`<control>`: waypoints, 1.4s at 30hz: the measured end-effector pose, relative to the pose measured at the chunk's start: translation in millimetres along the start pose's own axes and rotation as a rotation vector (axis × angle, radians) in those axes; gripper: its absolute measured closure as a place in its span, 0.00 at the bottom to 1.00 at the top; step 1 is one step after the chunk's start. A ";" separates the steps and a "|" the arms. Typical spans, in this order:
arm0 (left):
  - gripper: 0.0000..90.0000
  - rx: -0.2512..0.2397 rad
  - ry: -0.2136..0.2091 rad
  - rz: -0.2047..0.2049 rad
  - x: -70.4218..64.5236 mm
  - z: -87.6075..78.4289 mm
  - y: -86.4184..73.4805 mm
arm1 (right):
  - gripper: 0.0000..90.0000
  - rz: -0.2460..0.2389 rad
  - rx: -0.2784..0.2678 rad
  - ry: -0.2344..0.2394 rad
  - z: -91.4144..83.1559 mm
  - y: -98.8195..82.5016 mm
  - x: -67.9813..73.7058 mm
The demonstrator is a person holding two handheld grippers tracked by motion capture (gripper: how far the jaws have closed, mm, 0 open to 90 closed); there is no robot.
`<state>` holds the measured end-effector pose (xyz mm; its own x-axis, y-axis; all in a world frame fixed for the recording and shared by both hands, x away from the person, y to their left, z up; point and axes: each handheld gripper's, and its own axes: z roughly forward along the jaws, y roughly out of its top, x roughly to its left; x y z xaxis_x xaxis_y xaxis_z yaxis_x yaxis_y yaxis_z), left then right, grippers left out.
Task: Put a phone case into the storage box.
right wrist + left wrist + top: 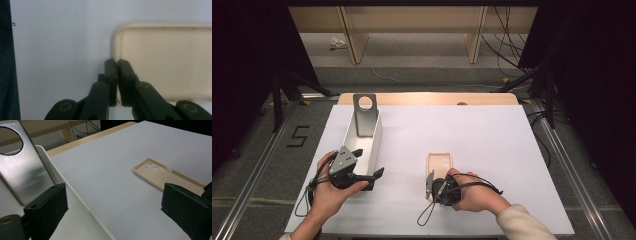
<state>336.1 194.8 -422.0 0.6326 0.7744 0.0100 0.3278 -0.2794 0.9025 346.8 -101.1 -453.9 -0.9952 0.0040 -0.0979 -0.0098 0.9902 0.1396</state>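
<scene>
high view: white table top point(492, 145) with a wooden edge showing at its far side. a cream phone case point(440, 164) lies flat near the middle of the table, open side up, camera cut-outs at its far end. the right gripper point(430, 184) sits at the near end of the case, held in the person's right hand point(472, 192), with its cable looping toward the near table edge.

right gripper view: the two black jaws are pressed together on the raised side wall of the phone case point(165, 57), close to a rounded corner; one jaw is outside the wall, the other inside the shell. so the right tongs are clenched, grasping the case rim. the case lies on the white surface.

left side, high view: a long white tray point(371, 145) stands at the left of the table, with a grey metal plate point(364, 115) leaning upright at its far end, a round hole near the top of it. the left gripper point(369, 170) hovers at the near end of the tray, in the left hand point(332, 195).

left gripper view: its jaws stand wide apart, released, nothing between the pads. one jaw is over the tray point(75, 195), the other over the table beside it. the metal plate point(22, 170) is ahead at left, the phone case point(165, 176) well apart at right.
</scene>
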 end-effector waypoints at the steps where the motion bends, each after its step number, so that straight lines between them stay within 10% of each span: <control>1: 0.07 0.000 0.000 0.000 0.0 0.0 0.0 | 0.97 -0.006 -0.005 0.004 0.1 -0.4 -0.6; 12: 0.08 -0.003 0.001 -0.005 0.8 -0.6 -0.2 | 0.97 0.024 -0.071 0.014 -5.7 -6.1 -2.8; 24: 0.09 -0.009 -0.001 -0.009 1.5 -1.7 0.5 | 0.98 0.131 -0.286 0.051 -24.2 -26.9 -11.7; 42: 0.16 -0.030 -0.041 -0.072 0.9 1.5 17.3 | 0.98 0.151 -0.498 0.052 -39.3 -34.5 -9.5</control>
<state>343.5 189.9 -407.1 0.6365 0.7679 -0.0723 0.3524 -0.2062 0.9128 352.8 -140.7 -419.0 -0.9925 0.1221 0.0063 0.1013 0.7928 0.6010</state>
